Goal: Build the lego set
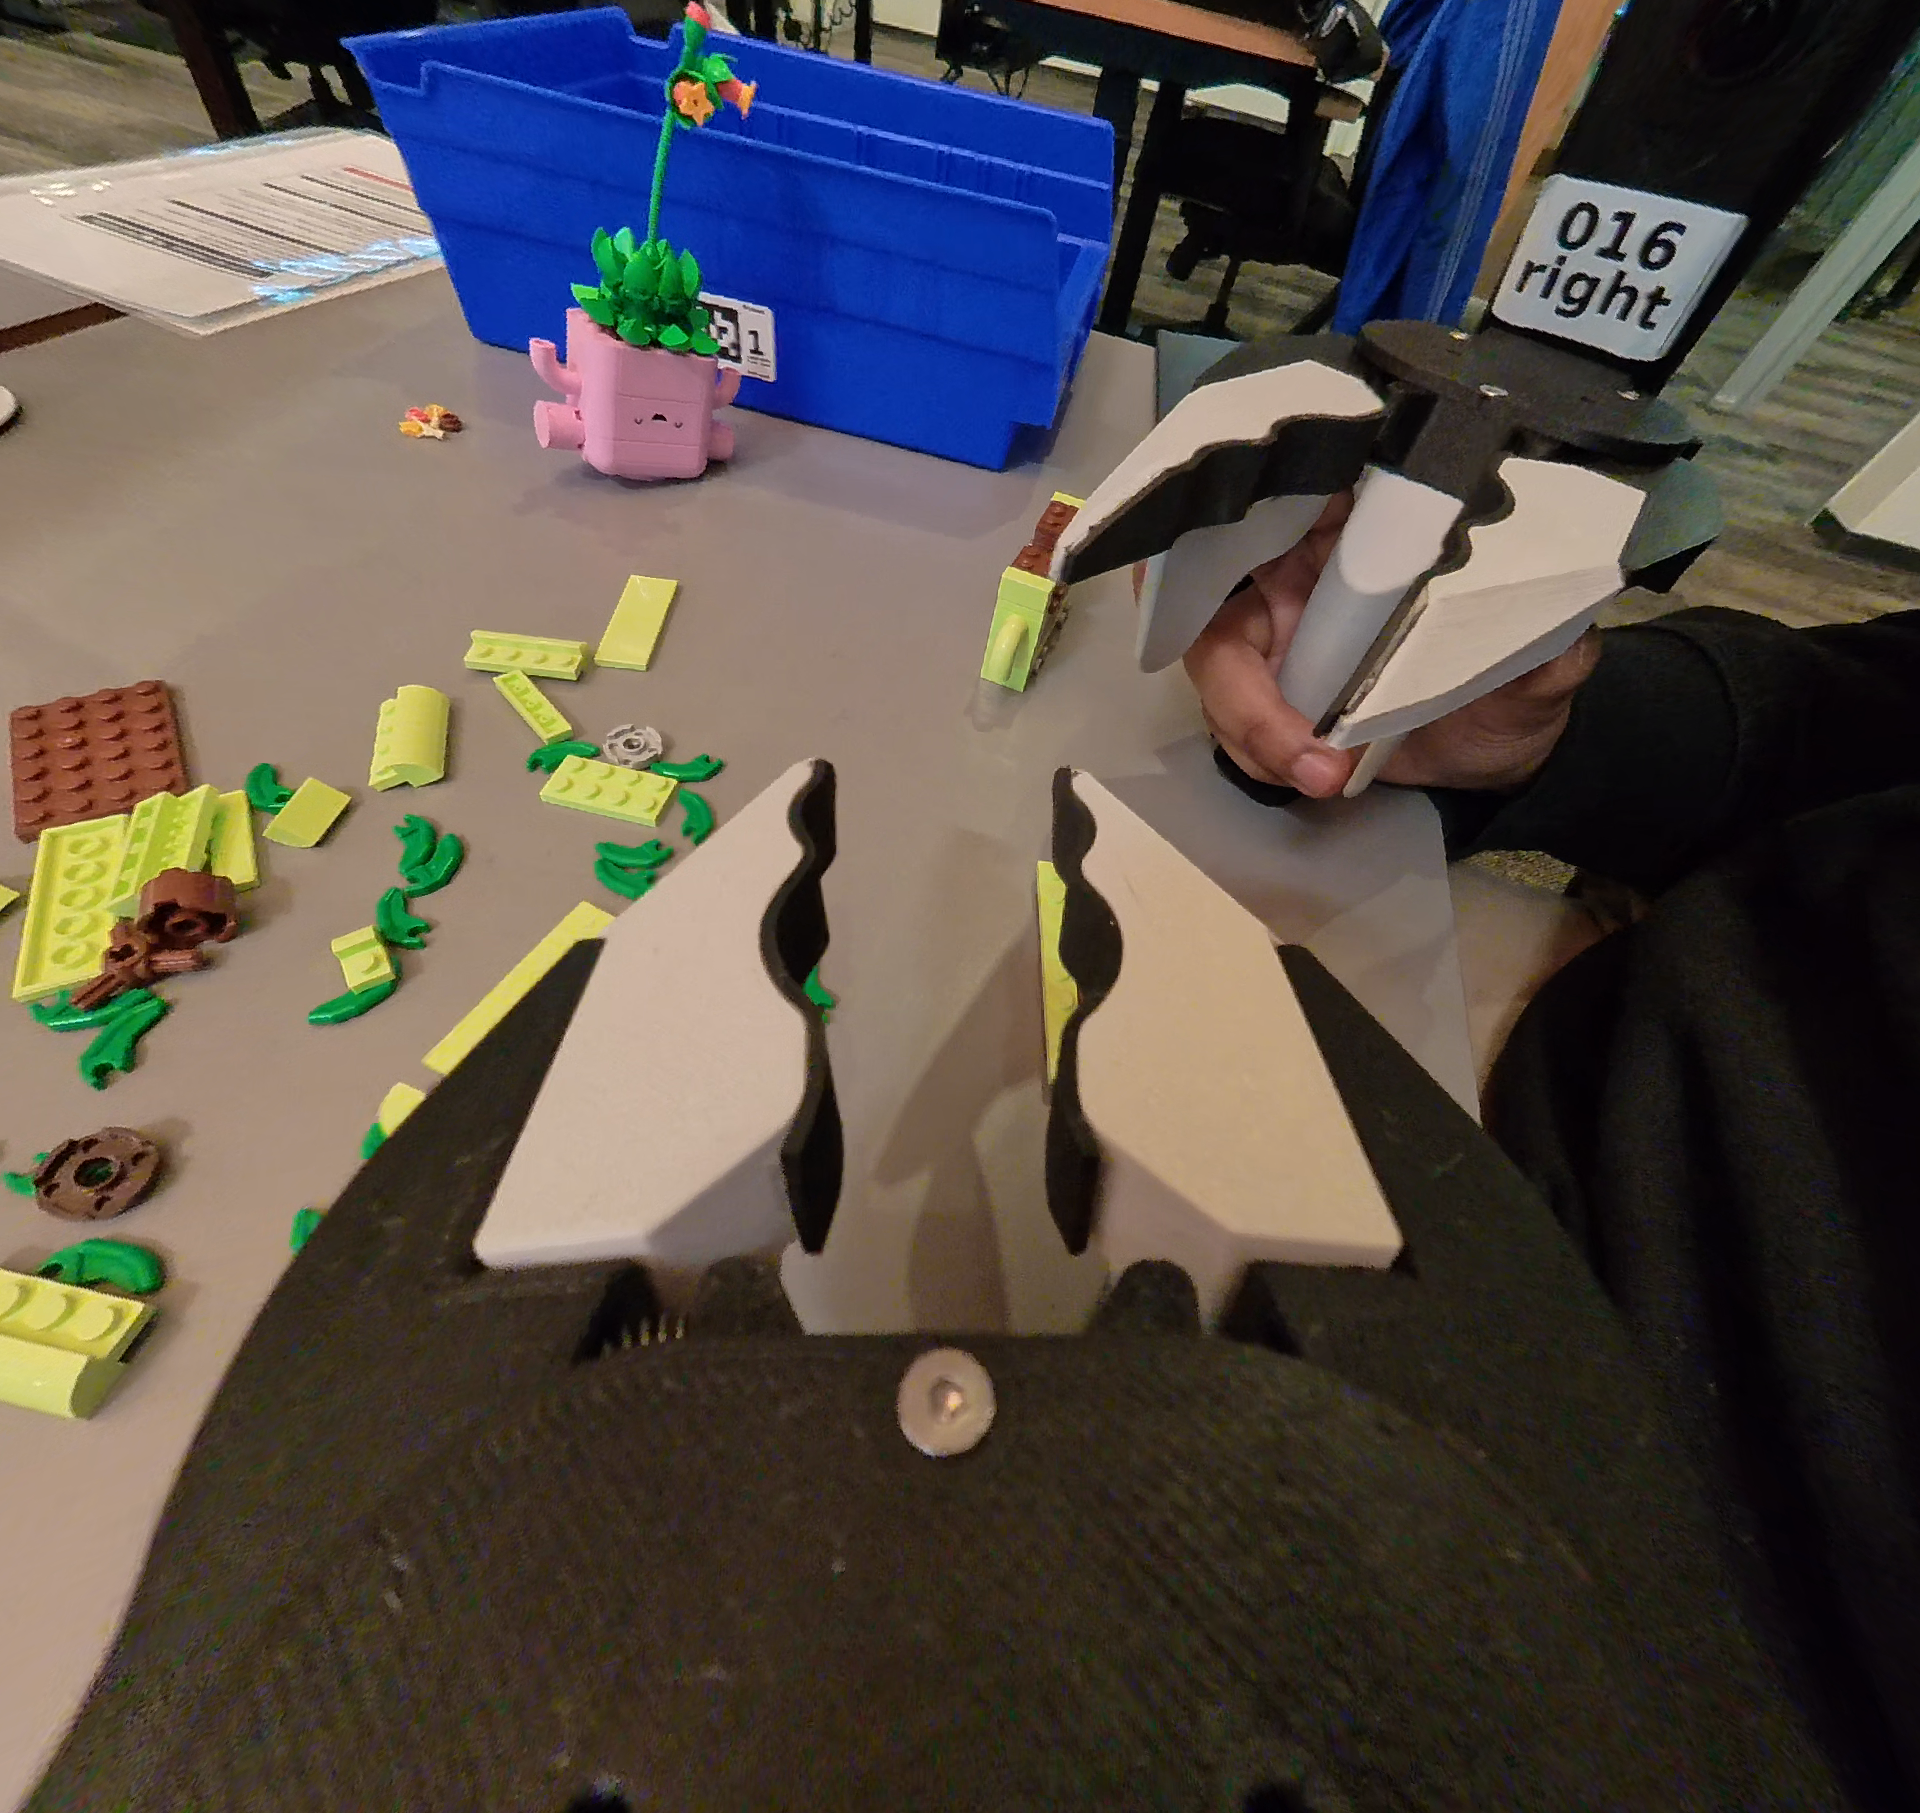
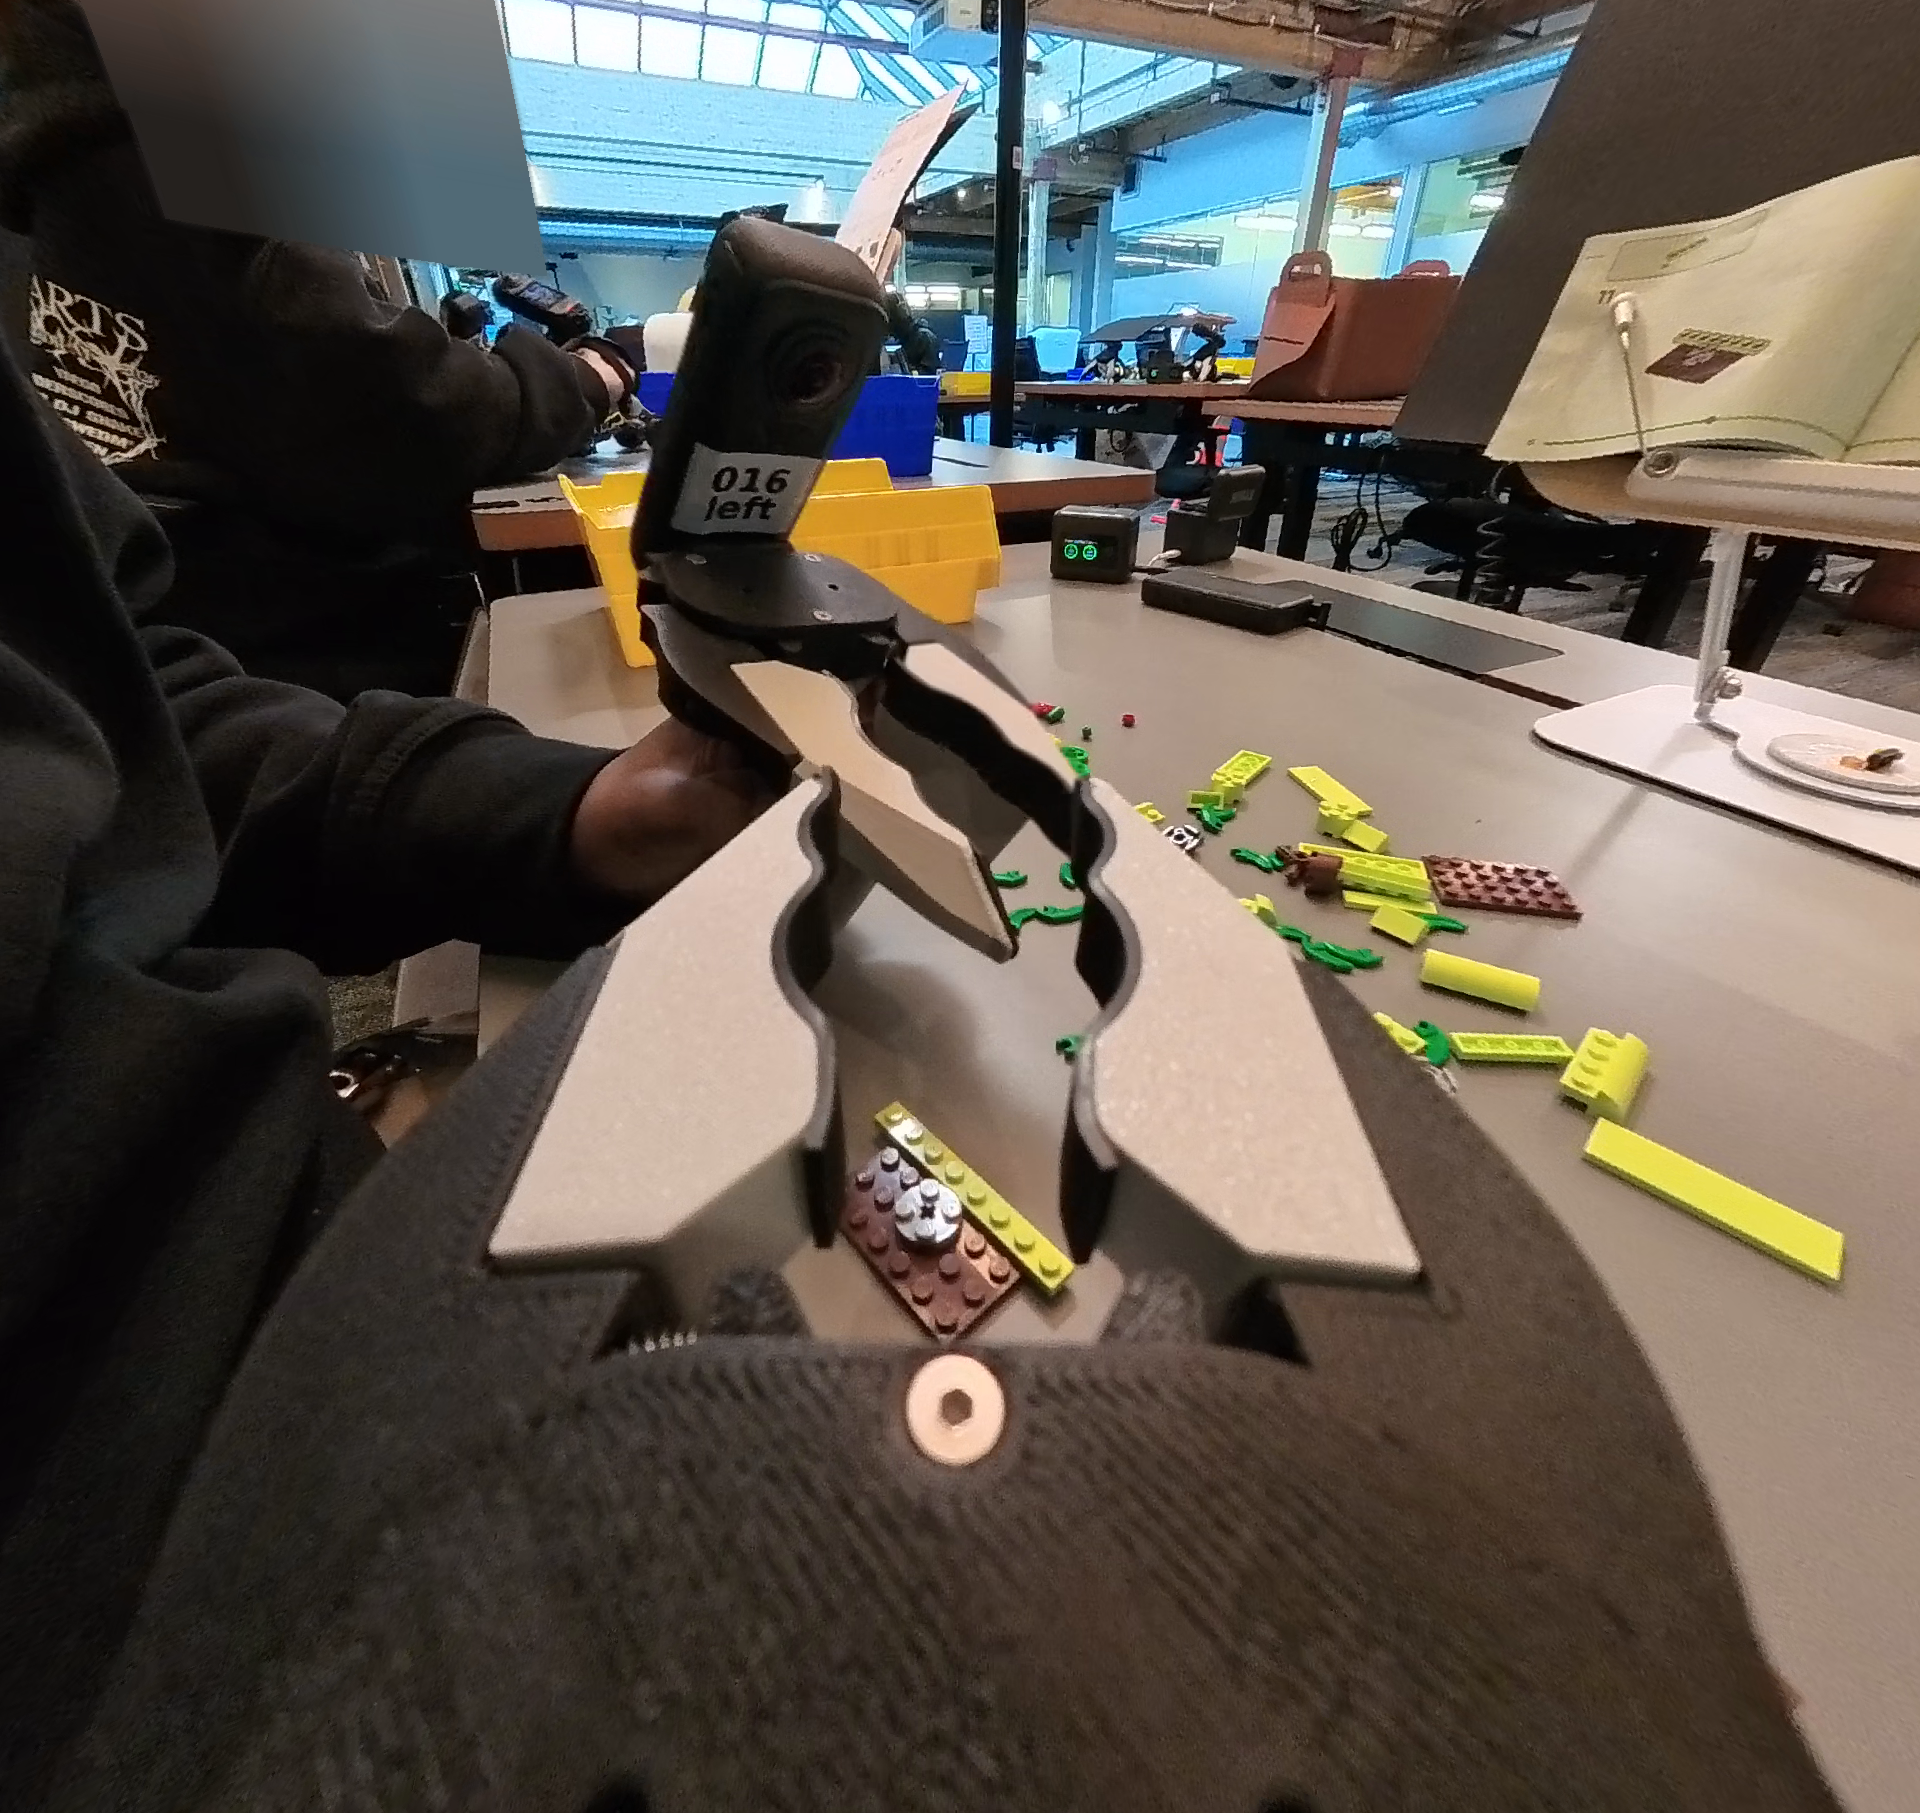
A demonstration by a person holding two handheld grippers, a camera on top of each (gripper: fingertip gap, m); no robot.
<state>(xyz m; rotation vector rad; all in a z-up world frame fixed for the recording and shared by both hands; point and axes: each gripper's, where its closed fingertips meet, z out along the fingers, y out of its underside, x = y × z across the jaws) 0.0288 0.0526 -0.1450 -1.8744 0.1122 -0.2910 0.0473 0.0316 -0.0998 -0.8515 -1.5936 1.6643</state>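
Observation:
My left gripper (image 1: 943, 787) is open and empty, low over the grey table (image 1: 831, 558); it also shows in the right wrist view (image 2: 1039, 901). My right gripper (image 2: 954, 807) is open above a small build (image 2: 935, 1233): a brown plate with a grey round piece and a lime plate along one side. In the left wrist view this build (image 1: 1023, 620) stands at one fingertip of the right gripper (image 1: 1205, 651), near the table's right edge. Loose lime bricks (image 1: 608, 792), green leaf pieces (image 1: 421, 864) and a brown plate (image 1: 94, 750) lie scattered to the left.
A finished pink pot with a green plant (image 1: 634, 402) stands in front of a blue bin (image 1: 831, 236). A paper sheet (image 1: 208, 215) lies at the far left. An instruction booklet (image 2: 1714, 340) sits on a white stand, with a yellow bin (image 2: 883, 537) behind the left gripper. Across from one pair of fingers to the other is roughly 5 cm. The brown plate (image 1: 94, 750) is about 20 cm from my left fingertips. Seen from the right wrist view (image 2: 1495, 882) as well.

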